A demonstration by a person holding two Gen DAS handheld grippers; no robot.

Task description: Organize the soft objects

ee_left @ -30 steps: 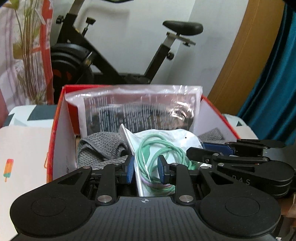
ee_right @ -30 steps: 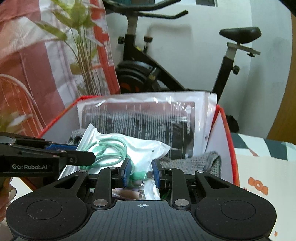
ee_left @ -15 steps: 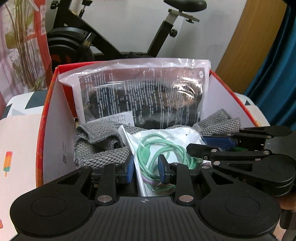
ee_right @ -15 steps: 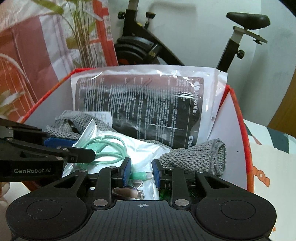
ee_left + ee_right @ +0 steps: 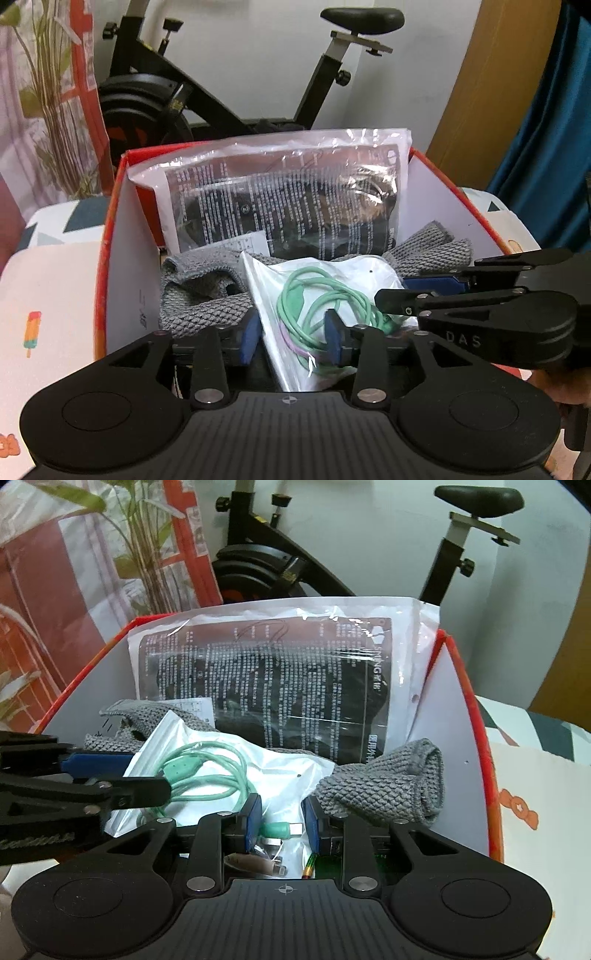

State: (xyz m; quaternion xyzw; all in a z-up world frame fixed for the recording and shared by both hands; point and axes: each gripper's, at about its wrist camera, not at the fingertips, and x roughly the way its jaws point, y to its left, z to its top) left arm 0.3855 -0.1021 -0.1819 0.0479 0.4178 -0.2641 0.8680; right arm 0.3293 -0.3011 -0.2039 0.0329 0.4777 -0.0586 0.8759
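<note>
Inside the red box (image 5: 110, 236), the cable pouch (image 5: 317, 280) is lying on the grey knit cloth (image 5: 388, 775). Left tongs (image 5: 291, 334) and right tongs (image 5: 282, 821) are both gaping part-open around its near edge, gripping nothing.

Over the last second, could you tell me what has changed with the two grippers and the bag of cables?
Both grippers have carried the cable bag forward and down into the red box; more of the grey knit cloth and box floor now shows. The left gripper and right gripper stay open around the bag's near edge. The printed package stays leaning against the back wall.
</note>
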